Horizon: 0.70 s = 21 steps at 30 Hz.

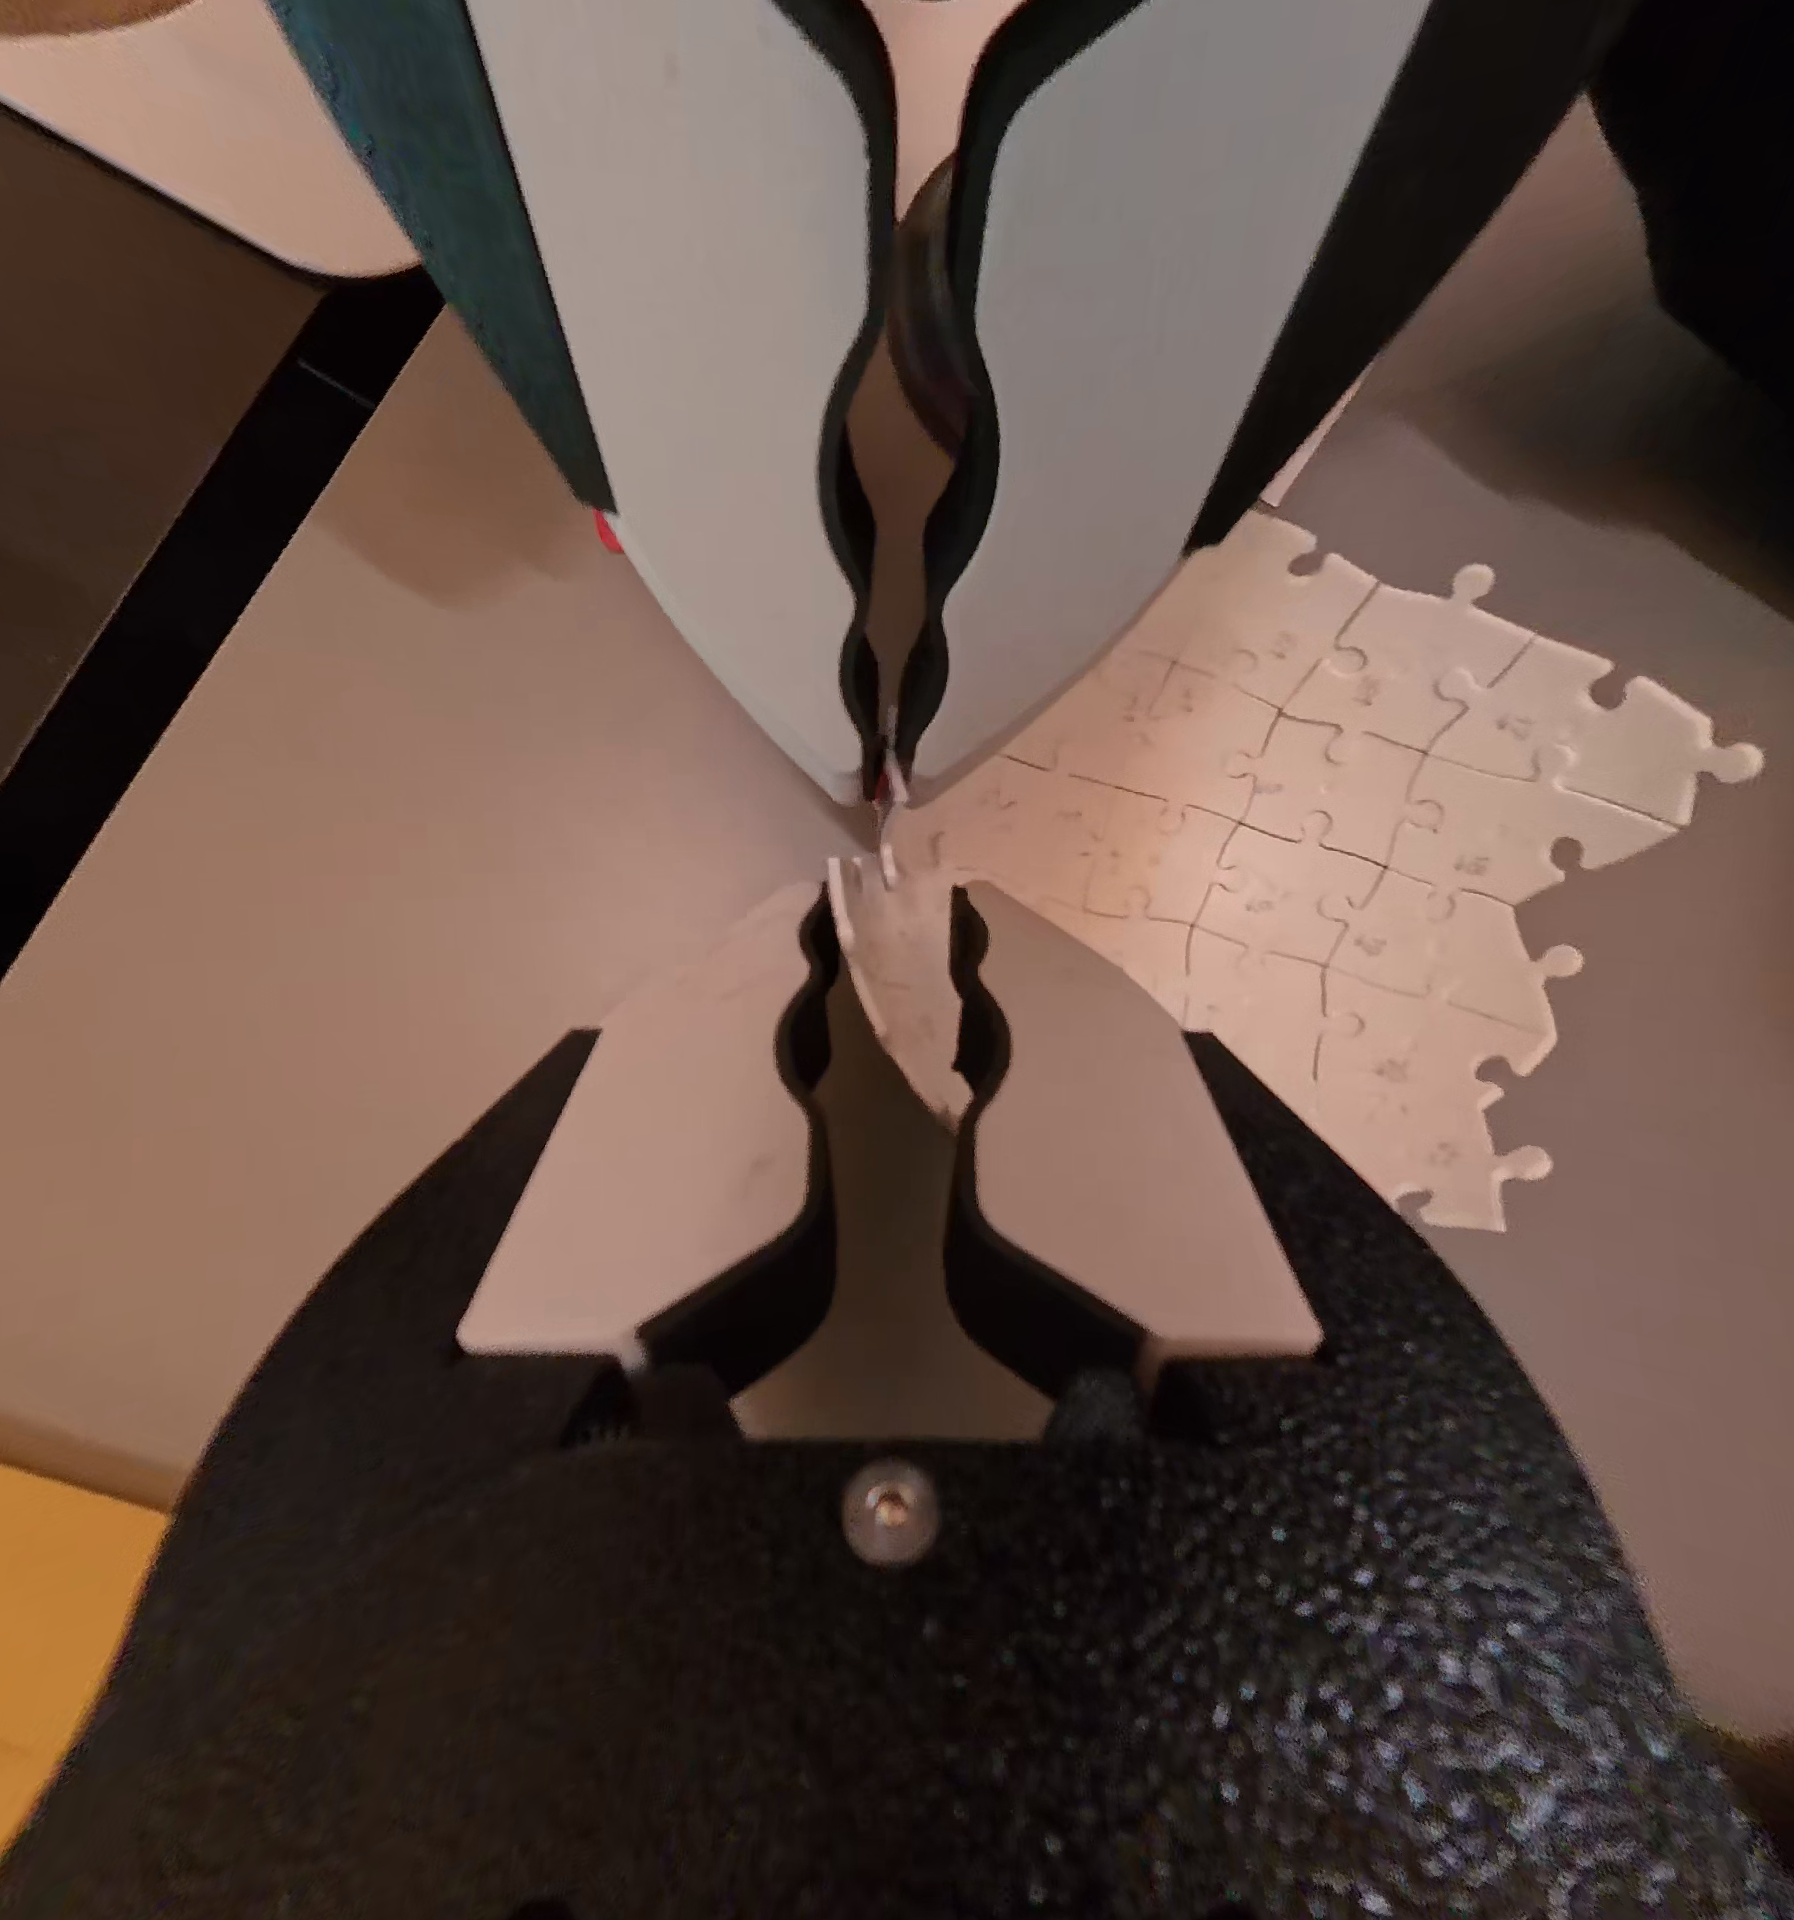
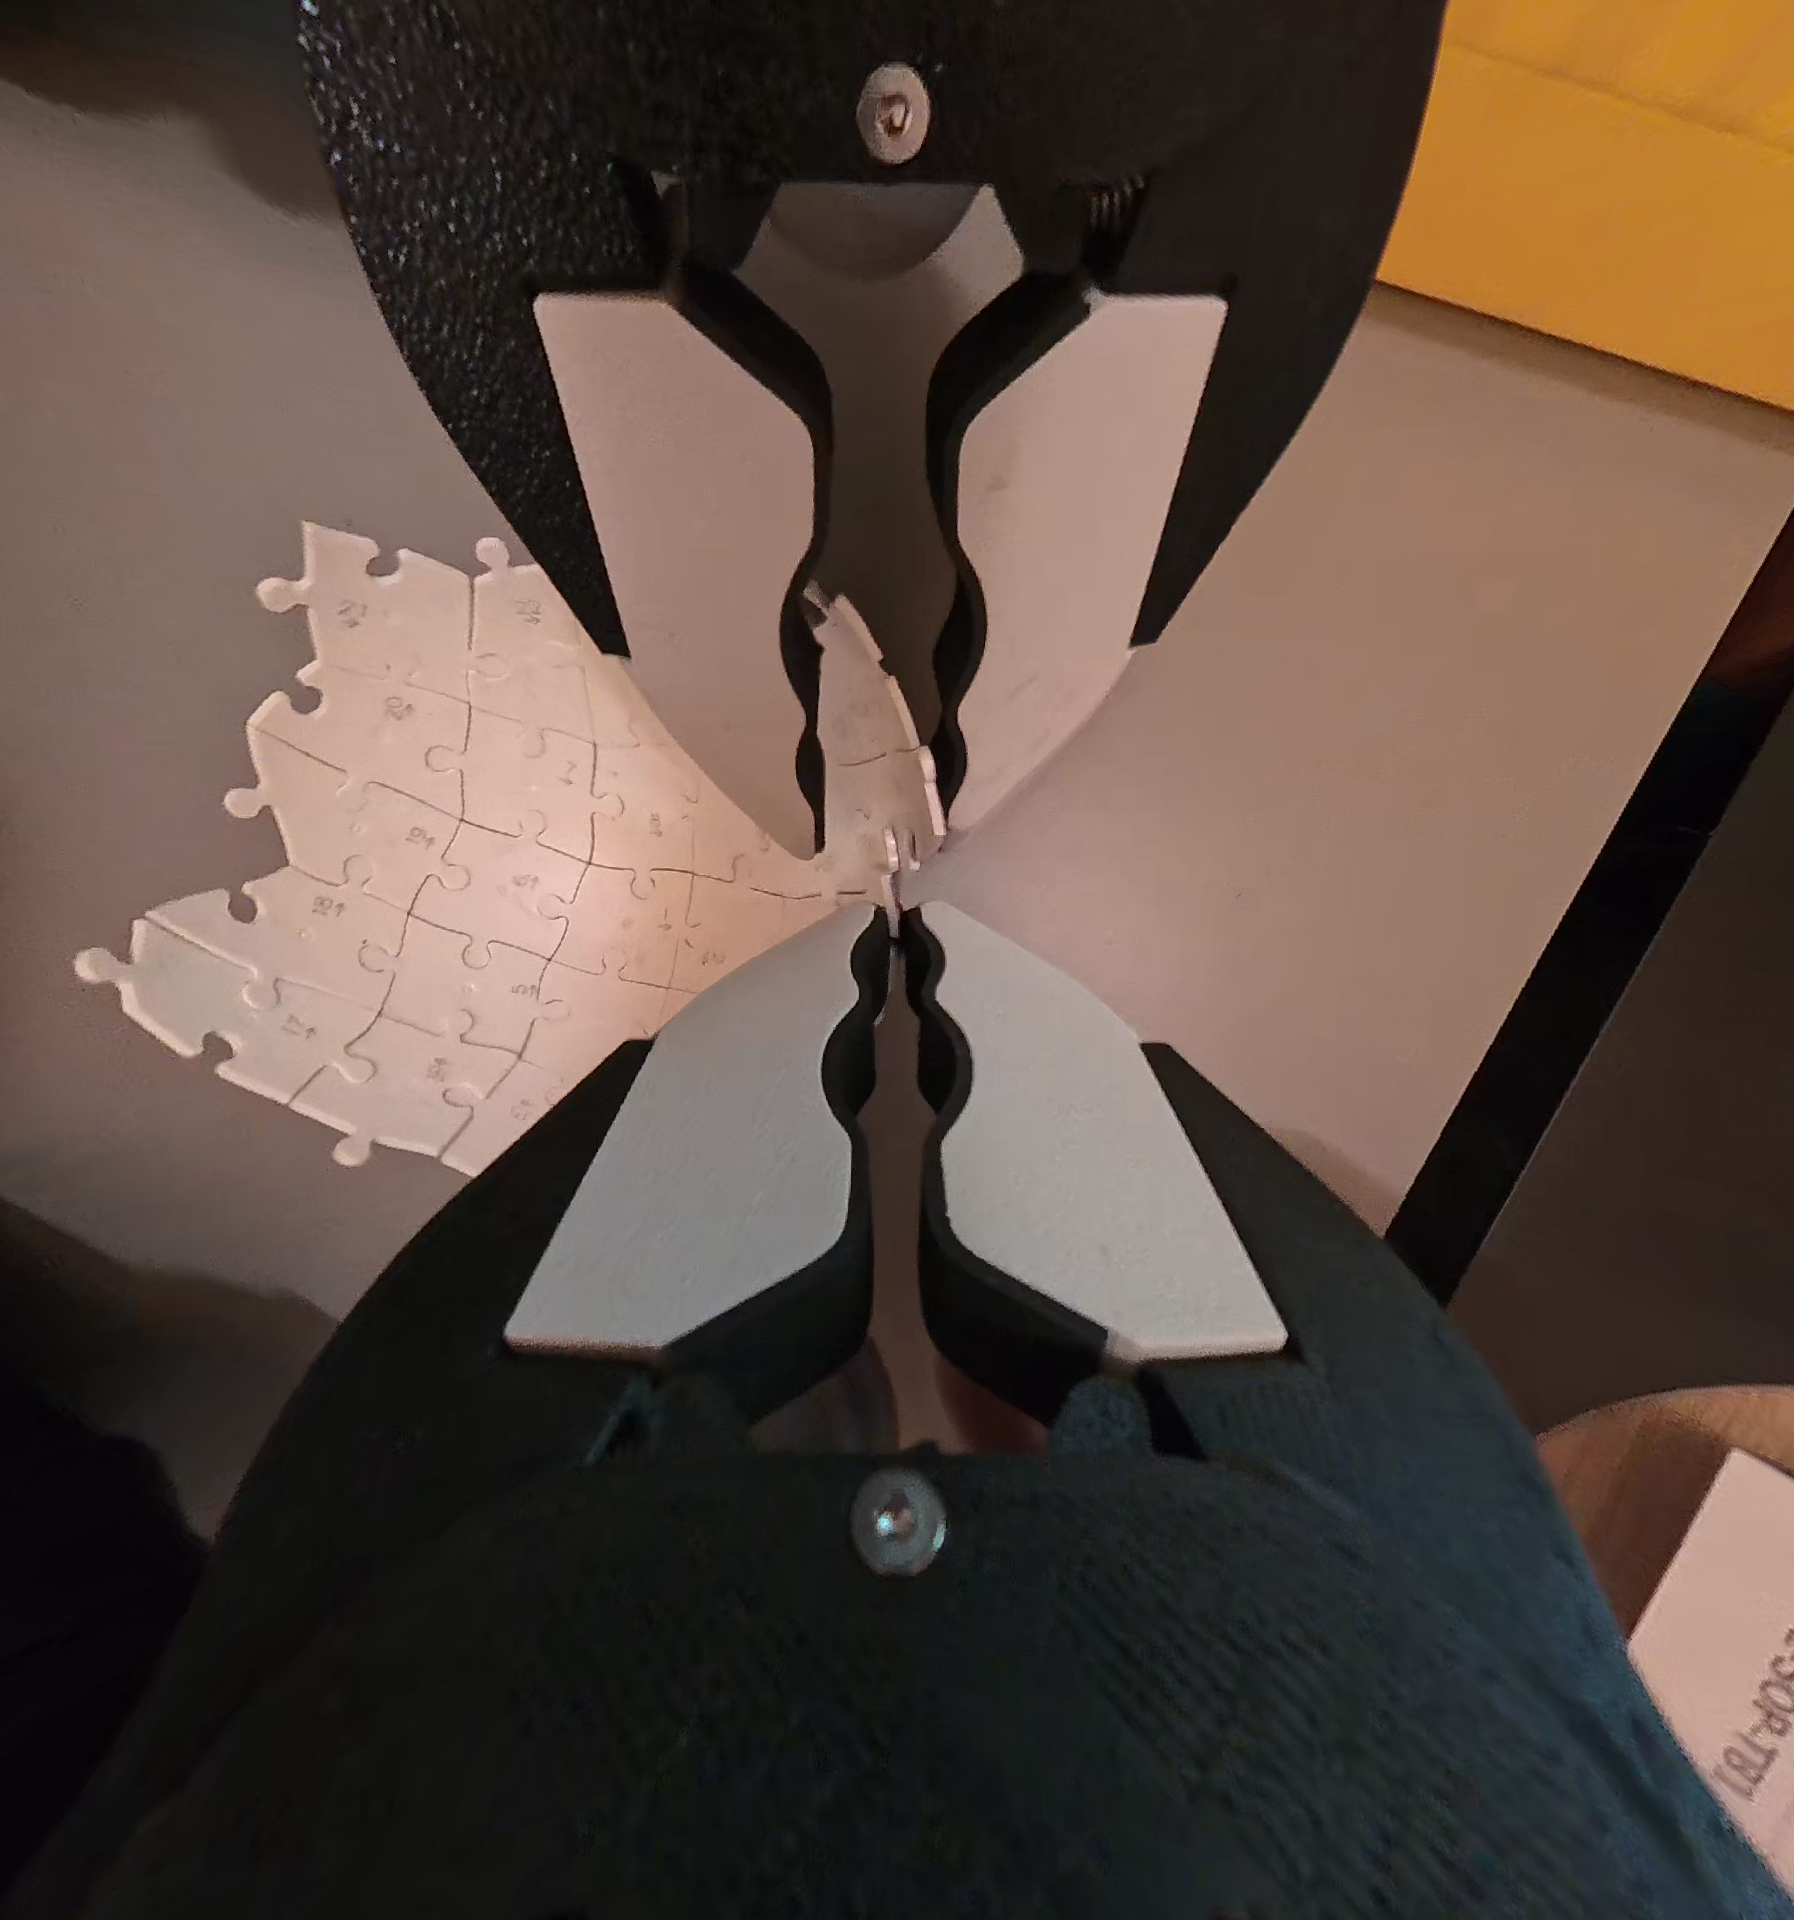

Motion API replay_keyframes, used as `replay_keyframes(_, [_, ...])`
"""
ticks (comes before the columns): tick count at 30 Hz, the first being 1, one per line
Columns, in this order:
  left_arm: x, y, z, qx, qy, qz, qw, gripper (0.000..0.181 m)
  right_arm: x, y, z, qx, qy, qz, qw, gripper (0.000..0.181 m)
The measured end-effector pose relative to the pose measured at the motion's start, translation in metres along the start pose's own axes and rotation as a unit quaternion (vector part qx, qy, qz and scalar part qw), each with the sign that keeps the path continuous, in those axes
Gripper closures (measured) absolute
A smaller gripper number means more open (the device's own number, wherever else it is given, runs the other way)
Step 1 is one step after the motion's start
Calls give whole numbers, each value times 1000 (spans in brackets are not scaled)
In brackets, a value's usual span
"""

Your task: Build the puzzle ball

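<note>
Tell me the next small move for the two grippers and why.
Probably ease the right gripper forward so its small piece seats into the edge of the curved strip. The left gripper grips that strip, which joins the assembled white puzzle sheet. The right one is shut on the piece, and their tips nearly meet, so only a short push seems left.

close wrist views facing, shared puzzle sheet point(image 1: 1340, 831)

Matt white puzzle point(image 1: 1319, 862) pieces, smooth plastic by the look, faintly embossed. Left gripper point(image 1: 888, 904): rough, speckled black plastic body, smooth pale finger plates, matt black wavy pads, one bright metal screw point(image 1: 888, 1524). Right gripper point(image 2: 898, 925): dark ridged plastic, same plates and screw. Smooth matt grey table point(image 1: 353, 831).
</note>
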State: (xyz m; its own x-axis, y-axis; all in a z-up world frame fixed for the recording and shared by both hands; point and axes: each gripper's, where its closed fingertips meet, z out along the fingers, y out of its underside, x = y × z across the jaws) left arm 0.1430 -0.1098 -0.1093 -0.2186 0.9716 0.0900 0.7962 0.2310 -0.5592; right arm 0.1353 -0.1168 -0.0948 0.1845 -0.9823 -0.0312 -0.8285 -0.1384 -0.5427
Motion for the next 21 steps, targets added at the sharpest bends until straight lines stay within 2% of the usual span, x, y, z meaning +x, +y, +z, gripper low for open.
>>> replay_keyframes(8, [2,-5,3,0,29,52,998,163,-5,8,-7,-15,-11,44,999,179])
replay_keyframes(21, [4,-15,7,42,54,49,996,157,-1,20,-7,-29,-9,87,996,178])
